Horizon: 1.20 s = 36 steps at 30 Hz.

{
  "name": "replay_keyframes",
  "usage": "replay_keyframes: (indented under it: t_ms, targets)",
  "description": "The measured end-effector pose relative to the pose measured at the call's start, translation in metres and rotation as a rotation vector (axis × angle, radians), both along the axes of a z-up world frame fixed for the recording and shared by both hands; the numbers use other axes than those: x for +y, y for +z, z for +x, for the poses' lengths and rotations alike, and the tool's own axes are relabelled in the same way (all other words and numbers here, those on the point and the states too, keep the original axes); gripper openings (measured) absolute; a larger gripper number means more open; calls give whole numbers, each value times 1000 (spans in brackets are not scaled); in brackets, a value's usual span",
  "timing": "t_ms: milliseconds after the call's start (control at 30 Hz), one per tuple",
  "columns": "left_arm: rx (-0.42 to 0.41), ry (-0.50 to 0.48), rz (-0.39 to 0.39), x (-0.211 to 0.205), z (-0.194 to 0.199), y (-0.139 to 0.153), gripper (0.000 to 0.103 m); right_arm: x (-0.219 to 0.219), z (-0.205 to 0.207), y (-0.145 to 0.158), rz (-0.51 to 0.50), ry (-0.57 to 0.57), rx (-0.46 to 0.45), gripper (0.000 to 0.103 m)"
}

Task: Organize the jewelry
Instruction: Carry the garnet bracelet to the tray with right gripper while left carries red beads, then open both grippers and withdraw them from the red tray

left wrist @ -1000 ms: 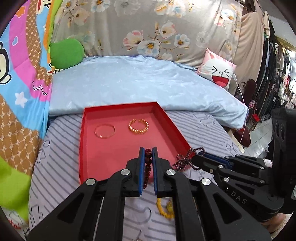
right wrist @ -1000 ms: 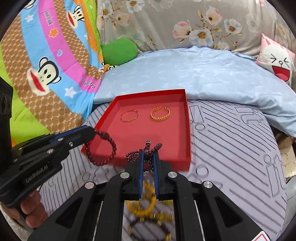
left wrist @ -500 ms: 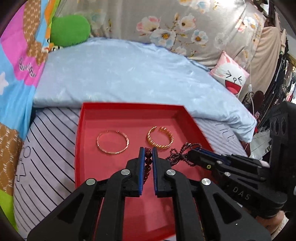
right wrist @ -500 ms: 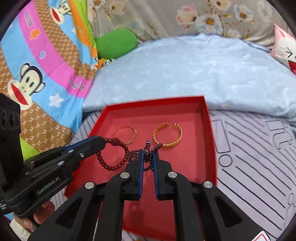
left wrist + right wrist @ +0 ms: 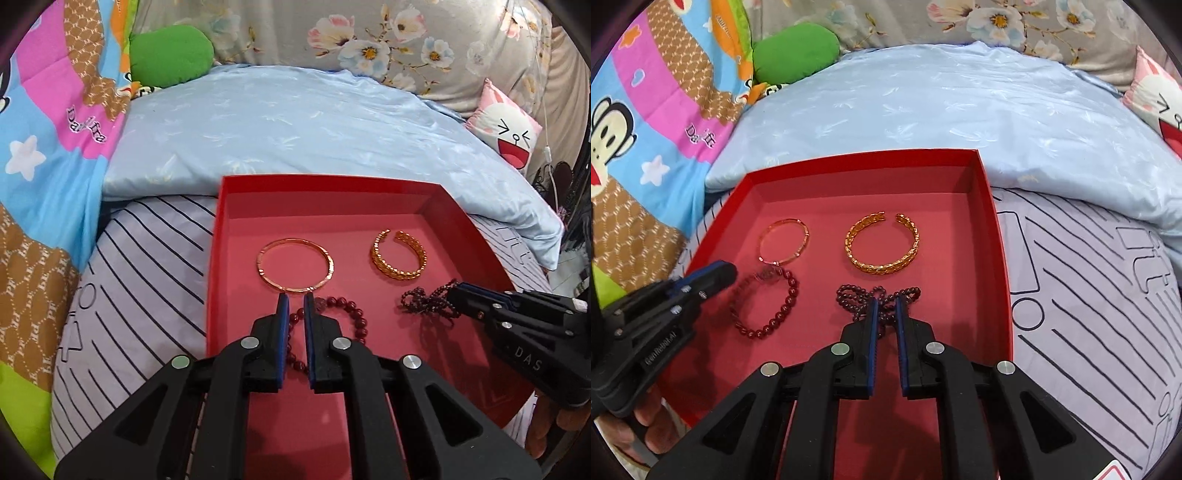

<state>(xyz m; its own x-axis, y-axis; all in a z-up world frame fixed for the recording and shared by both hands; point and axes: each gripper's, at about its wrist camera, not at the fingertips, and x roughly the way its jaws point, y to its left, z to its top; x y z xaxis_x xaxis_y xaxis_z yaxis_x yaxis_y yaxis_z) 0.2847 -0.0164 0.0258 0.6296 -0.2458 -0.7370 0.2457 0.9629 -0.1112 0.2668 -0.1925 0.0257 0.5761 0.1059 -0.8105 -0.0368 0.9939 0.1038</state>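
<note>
Both bracelets sit in the red tray [image 5: 993, 236] now: red bead bracelet [image 5: 775, 310] near-left, dark bead strand [image 5: 877, 299] near-right. Left gripper [image 5: 294, 301] and right gripper [image 5: 885, 304] each stand narrowly apart, straddling theirs, not pinching.

Left tongs [image 5: 294, 308] parted over red bead bracelet [image 5: 341, 308].

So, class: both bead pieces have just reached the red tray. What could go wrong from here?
1. The left hand-held gripper straddles the red bracelet; lifting away might snag and drag it into the thin bangle just beyond.
2. The dark bead string lies bunched between the right hand-held gripper fingers and could catch and lift out.
3. The tray sits on soft bedding, so a push may tip it.
</note>
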Motion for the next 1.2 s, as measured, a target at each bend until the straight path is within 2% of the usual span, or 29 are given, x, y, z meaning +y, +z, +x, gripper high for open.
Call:
replay_keyframes:
  t_ms: [67, 133, 200, 400, 533, 800, 1000, 1200]
  targets:
    - [-11, 12, 24, 1, -2, 1, 18, 2, -2, 1, -23, 2, -12, 13]
    - [-24, 24, 40, 1, -5, 2, 27, 2, -7, 5, -28, -2, -33, 27]
    - [-42, 40, 56, 2, -8, 5, 33, 0, -14, 10, -18, -10, -58, 33]
    - [-77, 69, 61, 7, -22, 20, 37, -6, -34, 33, -2, -20, -110, 33]
    - [-115, 74, 63, 9, -42, 37, 46, -14, -58, 54, 26, -34, -148, 33]
    - [-149, 69, 68, 14, -98, 58, 47, -19, -125, 78, 60, -33, -197, 34]
    - [-109, 59, 48, 18, -141, 48, 47, -11, -176, 74, 26, -36, -204, 34]
    - [-61, 63, 51, 19, -183, 25, 47, -10, -214, 54, 79, -45, -169, 34]
